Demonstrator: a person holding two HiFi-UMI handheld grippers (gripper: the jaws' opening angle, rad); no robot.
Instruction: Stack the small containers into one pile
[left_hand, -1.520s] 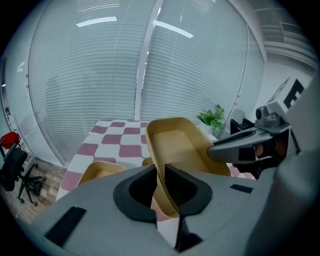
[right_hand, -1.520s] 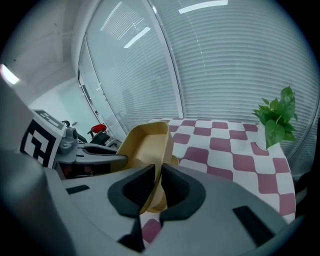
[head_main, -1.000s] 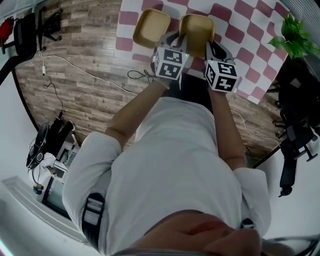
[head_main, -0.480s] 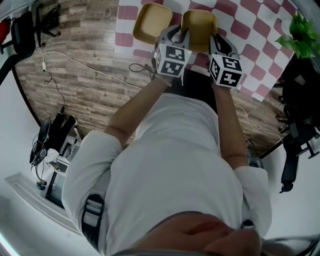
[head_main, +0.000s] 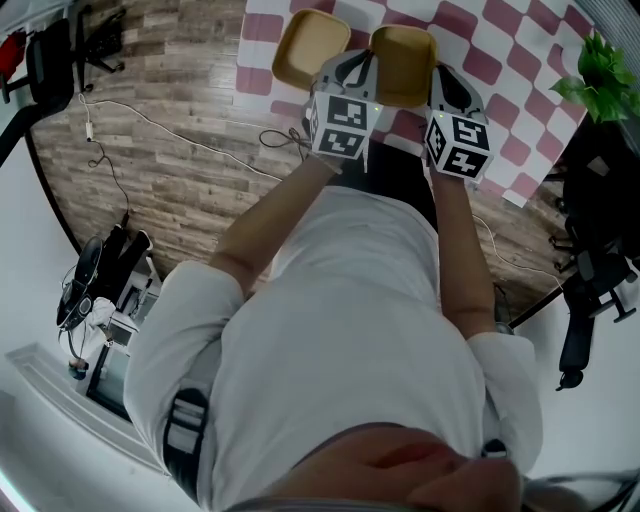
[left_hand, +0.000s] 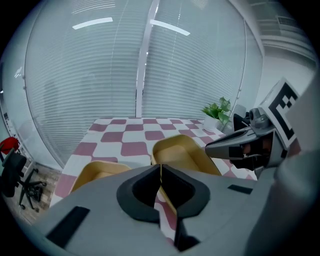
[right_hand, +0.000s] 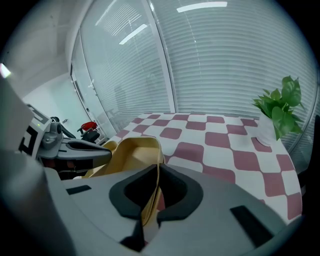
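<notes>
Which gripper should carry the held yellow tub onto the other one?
Right, probably. The right gripper has just been closing its jaws on the outer rim of the held tub, away from the second tub. The left gripper also pinches it, but sits between the two tubs, likely in the way.

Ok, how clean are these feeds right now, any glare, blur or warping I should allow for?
Head view: strong fisheye bending at the edges, even light, the tan container sharp. Left gripper view: dark round vignette, bright light streaks glaring on the glass wall. Right gripper view: same vignette and streaks, the potted plant crisp.
</notes>
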